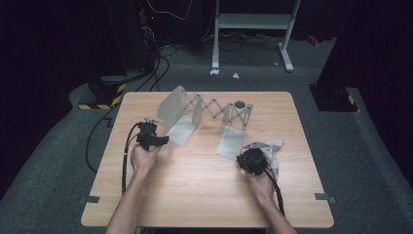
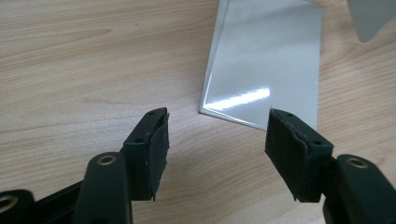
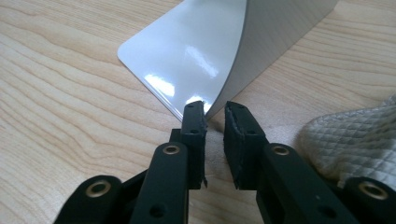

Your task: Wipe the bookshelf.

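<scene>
Expanding bookend (image 1: 209, 117), the grey metal one with the scissor lattice between its two end plates, stands in the far middle of my table (image 1: 204, 190), stretched fairly wide, its flat feet pointing back toward me. My left gripper (image 1: 163, 140) hovers just short of the left foot (image 2: 266, 60); in the left gripper view my jaws stand well apart with bare wood between them, the foot's near edge just beyond the tips, nothing held. My right gripper (image 1: 246, 155) sits at the near corner of the right foot (image 3: 187, 51); in the right gripper view the jaws are nearly together, a slim gap left, and the corner where the upright plate meets the foot lies right at the tips. Whether the pads are pinching that edge or merely touching it, I can't tell from here. My guess: the lattice is already open, one hand has let go, and the other is taking hold to shift or close the piece, so most of the handling is still ahead. A quilted cloth (image 3: 355, 135) lies just beside my right gripper, partly tucked under my hand in the high view. The round part atop the right plate is too small to read, and the room behind is dark
</scene>
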Available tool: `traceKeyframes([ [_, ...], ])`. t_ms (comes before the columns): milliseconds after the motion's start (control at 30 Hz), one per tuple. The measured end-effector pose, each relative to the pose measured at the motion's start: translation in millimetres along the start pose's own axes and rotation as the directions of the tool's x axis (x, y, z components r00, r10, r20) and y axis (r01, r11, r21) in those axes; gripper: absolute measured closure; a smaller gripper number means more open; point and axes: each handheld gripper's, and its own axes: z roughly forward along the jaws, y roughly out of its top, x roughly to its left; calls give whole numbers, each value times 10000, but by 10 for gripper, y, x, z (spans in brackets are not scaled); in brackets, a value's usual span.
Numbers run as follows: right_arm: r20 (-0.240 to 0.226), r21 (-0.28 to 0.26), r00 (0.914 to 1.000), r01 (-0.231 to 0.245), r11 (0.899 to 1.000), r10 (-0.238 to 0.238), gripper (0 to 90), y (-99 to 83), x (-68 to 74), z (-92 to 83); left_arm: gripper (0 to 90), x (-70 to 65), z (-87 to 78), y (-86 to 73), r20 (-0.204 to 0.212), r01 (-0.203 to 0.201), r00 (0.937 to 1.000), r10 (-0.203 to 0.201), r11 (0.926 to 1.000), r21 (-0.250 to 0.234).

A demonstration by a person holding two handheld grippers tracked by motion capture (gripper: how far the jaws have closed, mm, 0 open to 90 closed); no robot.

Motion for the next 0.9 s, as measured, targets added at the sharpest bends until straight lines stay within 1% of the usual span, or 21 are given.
traceKeyframes([
  [67, -20, 16, 10000, 90, 10000, -90, 797, 15, -11, 11, 410, -7, 22, 27, 183, 17, 9998, -14, 9999, -165],
  [100, 0, 40, 10000, 96, 9999, -96, 806, 26, -18, 18, 411, -28, 46, 64, 170, -101, 9998, 100, 9999, 17],
  [167, 57, 62, 9999, 112, 9999, -113, 818, 38, -26, 25, 403, -64, 62, 105, 81, -316, 9995, 316, 9995, 64],
  [200, 91, 89, 9998, 186, 9998, -187, 822, 38, -24, 23, 409, -86, 53, 117, 114, -268, 9996, 270, 9995, -181],
  [267, 84, 80, 9996, 255, 9996, -256, 833, 35, -21, 23, 431, -96, 52, 133, 204, -230, 9995, 237, 9991, -350],
  [300, 21, 85, 9995, 302, 9995, -302, 845, 42, -35, 27, 446, -99, 60, 143, 118, -275, 9995, 279, 9992, -286],
  [367, -74, 169, 9998, 207, 9996, -206, 862, 57, -62, 32, 463, -112, 92, 157, -28, -383, 9993, 383, 9993, -30],
  [467, -69, 116, 9996, 269, 9996, -268, 875, 54, -74, 34, 512, -111, 115, 163, -72, -442, 9990, 442, 9990, -27],
  [500, -72, 117, 9996, 285, 9995, -284, 878, 53, -75, 34, 534, -107, 146, 173, -212, -535, 9983, 536, 9985, 71],
  [533, -81, 118, 9996, 272, 9996, -271, 880, 52, -77, 33, 548, -104, 157, 172, -254, -539, 9982, 541, 9985, 113],
  [667, -82, 71, 9998, 186, 9998, -186, 884, 43, -80, 32, 624, -87, 197, 151, -252, -609, 9978, 612, 9981, 136],
  [700, -88, 71, 9998, 201, 9998, -201, 885, 45, -83, 32, 649, -81, 207, 148, -212, -592, 9980, 595, 9981, 141],
  [733, -110, 83, 9997, 200, 9998, -199, 885, 46, -87, 32, 672, -85, 221, 142, -261, -556, 9981, 560, 9983, 166],
  [767, -157, 91, 9998, 84, 9999, -83, 885, 46, -89, 32, 694, -93, 228, 139, -335, -631, 9974, 638, 9978, 224],
  [833, -197, 97, 9998, 50, 9999, -48, 888, 46, -98, 31, 727, -115, 243, 131, -375, -799, 9960, 811, 9963, 317],
  [900, -142, 109, 9999, 43, 9999, -42, 895, 44, -109, 26, 761, -114, 262, 130, -282, -733, 9968, 741, 9969, 303],
])
